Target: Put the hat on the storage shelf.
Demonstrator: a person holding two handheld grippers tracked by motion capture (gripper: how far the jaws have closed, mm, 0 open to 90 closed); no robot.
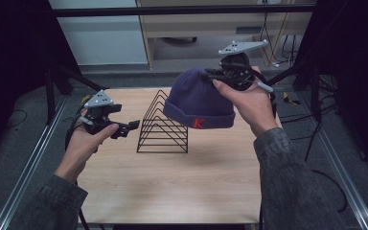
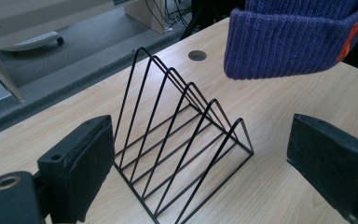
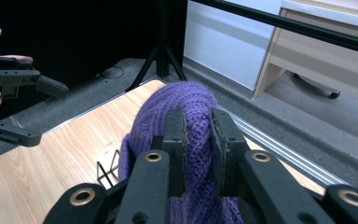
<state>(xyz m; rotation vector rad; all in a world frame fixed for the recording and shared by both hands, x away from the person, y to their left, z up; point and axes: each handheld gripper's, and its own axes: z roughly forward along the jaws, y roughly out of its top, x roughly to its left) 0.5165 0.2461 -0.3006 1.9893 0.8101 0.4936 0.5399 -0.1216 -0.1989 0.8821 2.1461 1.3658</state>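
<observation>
Black jaws of the right gripper pinch a fold of knit at the crown of a purple beanie. Beanie hangs clear of the wooden table, above the far right part of it; cuff lowest, red letter K on the cuff. Wire rack, black, triangular dividers, stands on the table just left of and below the hat, not touching it. Left gripper held off the table's left edge, jaws spread wide, nothing between them, pointed at the rack.
</observation>
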